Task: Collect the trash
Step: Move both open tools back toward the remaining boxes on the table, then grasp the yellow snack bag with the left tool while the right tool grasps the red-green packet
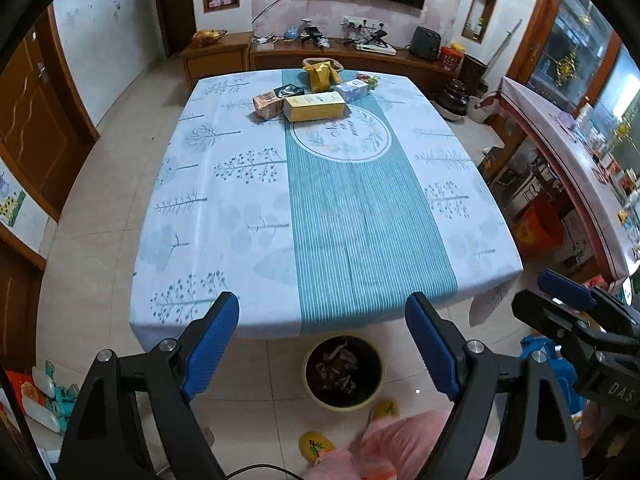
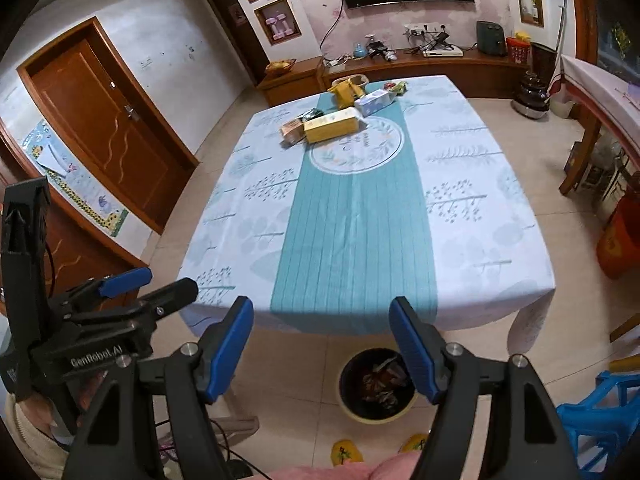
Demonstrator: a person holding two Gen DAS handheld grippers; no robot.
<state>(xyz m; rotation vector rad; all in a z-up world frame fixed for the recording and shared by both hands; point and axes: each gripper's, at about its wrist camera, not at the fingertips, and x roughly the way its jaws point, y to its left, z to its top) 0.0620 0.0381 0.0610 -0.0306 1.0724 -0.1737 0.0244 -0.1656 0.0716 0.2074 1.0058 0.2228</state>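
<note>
Boxes point(image 1: 316, 106) and a yellow bag point(image 1: 321, 74) cluster at the table's point(image 1: 224, 216) far end. The bin point(image 1: 343, 374) (scraps inside) sits on the floor by the near edge. Left gripper point(image 1: 322, 346) and right gripper point(image 2: 321, 348) hang above it, jaws wide, empty.

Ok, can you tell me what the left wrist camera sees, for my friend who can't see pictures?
The open, empty left gripper hangs above a trash bin standing on the floor by the table. Small boxes and a yellow bag sit at the table's far end. The right gripper shows at the right edge.
</note>
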